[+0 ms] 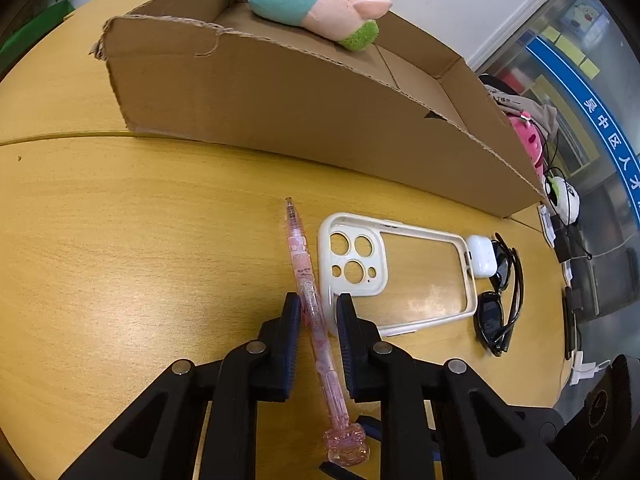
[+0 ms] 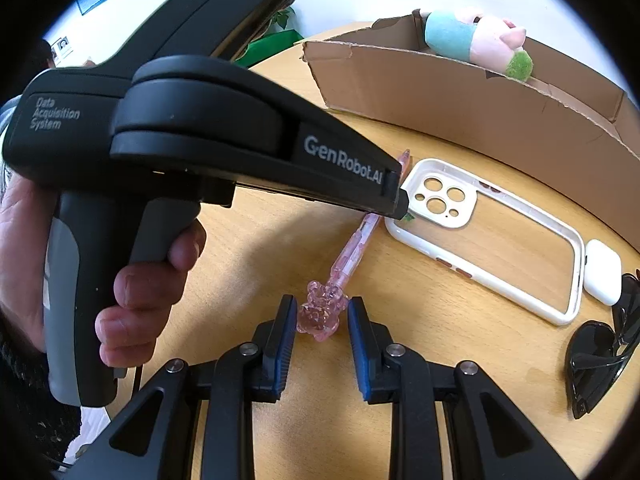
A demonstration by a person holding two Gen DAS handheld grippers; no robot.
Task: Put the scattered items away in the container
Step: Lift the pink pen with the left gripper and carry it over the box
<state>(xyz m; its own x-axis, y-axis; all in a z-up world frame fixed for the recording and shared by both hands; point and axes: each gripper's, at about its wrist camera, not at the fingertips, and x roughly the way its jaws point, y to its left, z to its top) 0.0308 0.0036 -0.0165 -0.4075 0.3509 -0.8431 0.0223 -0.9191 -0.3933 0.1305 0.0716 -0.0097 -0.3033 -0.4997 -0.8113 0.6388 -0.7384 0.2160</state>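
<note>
Between the left gripper's [image 1: 318,307] parted jaws lies the pink pen [image 1: 312,312].

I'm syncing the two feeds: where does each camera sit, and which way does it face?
Left wrist: on the left gripper, low over the table, facing the cardboard box; its fingers straddle the pink pen.
Right wrist: on the right gripper, facing the box; the left hand shows.
Shared: pen, phone case, box, plush pig.
</note>
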